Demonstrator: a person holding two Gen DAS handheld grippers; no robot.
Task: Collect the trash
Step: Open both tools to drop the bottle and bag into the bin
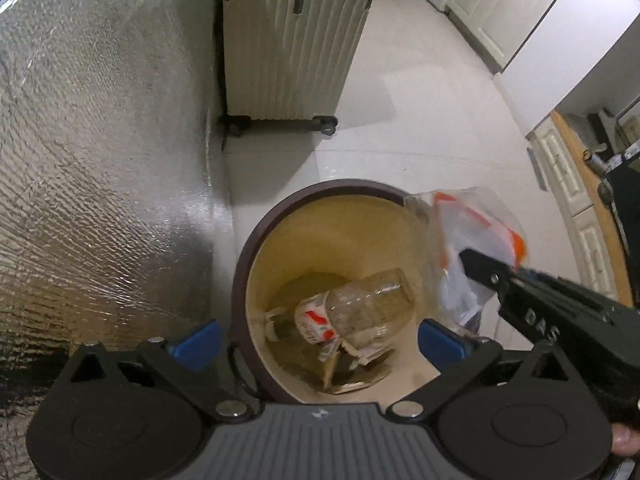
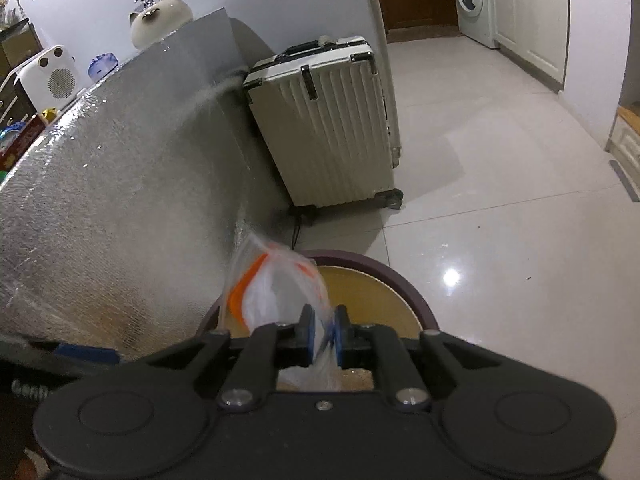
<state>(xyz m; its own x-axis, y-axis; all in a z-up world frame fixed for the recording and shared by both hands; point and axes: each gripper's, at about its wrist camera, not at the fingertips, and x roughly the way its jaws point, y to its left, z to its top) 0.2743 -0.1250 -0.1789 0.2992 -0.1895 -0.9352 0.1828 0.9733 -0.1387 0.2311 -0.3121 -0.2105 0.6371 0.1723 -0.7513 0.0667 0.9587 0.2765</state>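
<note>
A round bin with a brown rim (image 1: 256, 248) and cream inside stands on the floor. In it lie a clear plastic bottle (image 1: 368, 304) and scraps of card. My left gripper (image 1: 318, 344) hangs over the bin's near edge, jaws wide open, with nothing between its blue pads (image 1: 196, 344). My right gripper (image 1: 470, 260) comes in from the right, shut on a clear plastic bag with orange print (image 1: 472, 236). In the right wrist view the bag (image 2: 276, 284) sticks up from between the pads (image 2: 308, 332), over the bin's rim (image 2: 384, 268).
A cream ribbed suitcase (image 1: 292, 48) stands on wheels beyond the bin, against a foil-covered panel (image 1: 100, 140) that runs along the left. White tiled floor (image 2: 500, 200) stretches to the right, towards cabinets (image 1: 560, 168) and a washing machine (image 2: 472, 0).
</note>
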